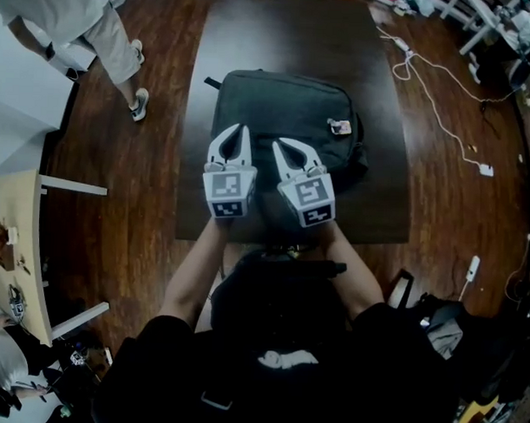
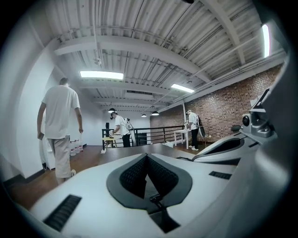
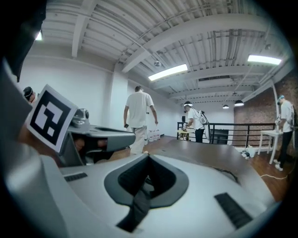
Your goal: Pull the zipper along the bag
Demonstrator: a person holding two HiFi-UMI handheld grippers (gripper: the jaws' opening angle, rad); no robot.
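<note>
A black bag point(image 1: 286, 112) lies flat on a dark table point(image 1: 378, 193); a small tag point(image 1: 340, 126) sits near its right end. Both grippers hover side by side over the bag's near edge. My left gripper point(image 1: 235, 138) is shut, its dark pads point(image 2: 132, 174) meeting at the tips point(image 2: 146, 156). To its right, my right gripper point(image 1: 289, 151) is also shut, tips together point(image 3: 148, 155). A dark strip shows low behind each pair of pads; I cannot tell what it is. Neither gripper view shows the bag or its zipper.
A person in light clothes point(image 1: 89, 27) stands on the wooden floor at the far left. A white cable point(image 1: 434, 91) trails across the floor on the right. A light bench point(image 1: 21, 250) stands at the left, and dark bags point(image 1: 452, 334) lie near right.
</note>
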